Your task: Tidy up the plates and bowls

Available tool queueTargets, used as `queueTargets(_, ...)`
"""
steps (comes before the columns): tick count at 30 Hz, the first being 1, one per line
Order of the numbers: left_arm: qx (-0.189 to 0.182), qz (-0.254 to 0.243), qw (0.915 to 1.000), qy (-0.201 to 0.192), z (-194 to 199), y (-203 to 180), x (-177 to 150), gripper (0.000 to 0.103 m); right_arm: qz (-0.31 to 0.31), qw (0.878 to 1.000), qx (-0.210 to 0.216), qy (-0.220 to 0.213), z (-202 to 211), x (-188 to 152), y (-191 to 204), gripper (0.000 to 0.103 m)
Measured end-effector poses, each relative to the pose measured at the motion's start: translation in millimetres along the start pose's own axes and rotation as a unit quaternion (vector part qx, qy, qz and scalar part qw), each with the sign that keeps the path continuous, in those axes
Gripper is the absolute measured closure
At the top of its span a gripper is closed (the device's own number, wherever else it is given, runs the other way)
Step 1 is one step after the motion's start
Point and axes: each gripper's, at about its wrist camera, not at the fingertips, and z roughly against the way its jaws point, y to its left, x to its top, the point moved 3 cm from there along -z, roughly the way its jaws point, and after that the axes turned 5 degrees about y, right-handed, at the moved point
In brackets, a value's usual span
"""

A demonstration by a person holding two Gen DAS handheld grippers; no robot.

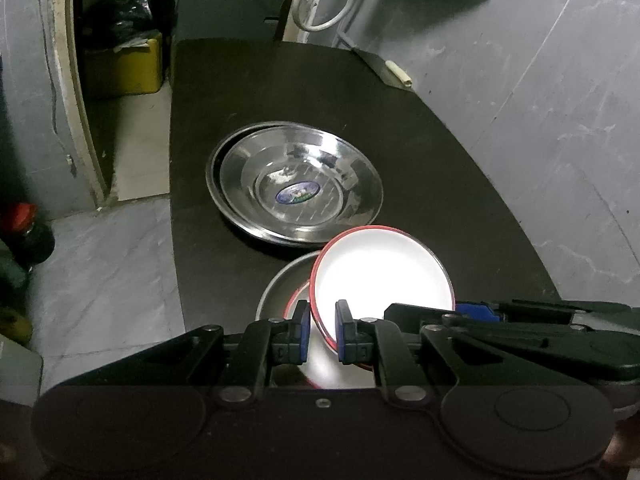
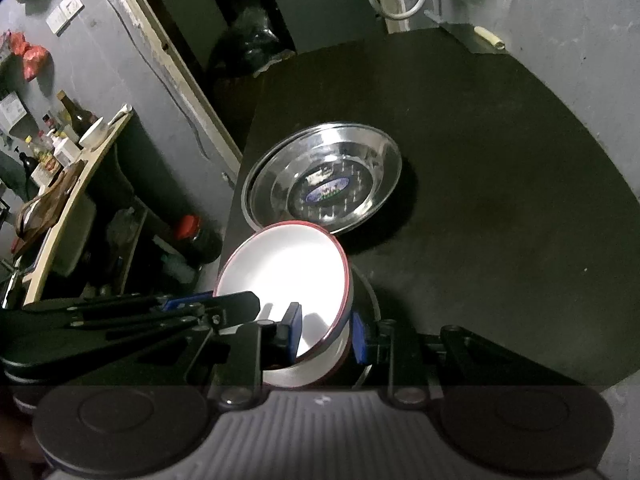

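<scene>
- The white bowl [image 1: 382, 276] with a red rim sits tilted just in front of the steel plates [image 1: 296, 184] on the dark tabletop [image 1: 440, 152].
- The left tool [image 1: 322, 332] pinches the bowl's near rim.
- The right tool [image 2: 326, 334] clamps the bowl's rim and wall.
- A grey dish [image 1: 280, 280] lies under the bowl.

Mirror-bright stainless steel plates [image 1: 296, 192] – glossy, streaked with reflections, white bowl [image 1: 380, 272] smooth and shiny like enamel with a red rim, worktop [image 1: 460, 184] matt black, grippers – matt black plastic with blue pads [image 1: 343, 332].
</scene>
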Motion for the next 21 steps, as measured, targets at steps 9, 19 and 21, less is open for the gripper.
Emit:
queueTargets(9, 0.009, 0.007, 0.9998, 0.017, -3.3, 5.4, -6.6, 0.091, 0.002, 1.0, 0.003, 0.021, -9.1, -2.4, 4.3, 0.073)
queueTargets(19, 0.011, 0.008, 0.9995, 0.027, -8.2, 4.0, -6.0, 0.092, 0.008, 1.0, -0.004, 0.025, -9.1, -2.7, 4.6, 0.073)
queueTargets(21, 0.011, 0.008, 0.9995, 0.028, -9.2, 3.6, -6.4, 0.092, 0.01, 1.0, -0.007, 0.026, -9.3, -2.7, 4.4, 0.073)
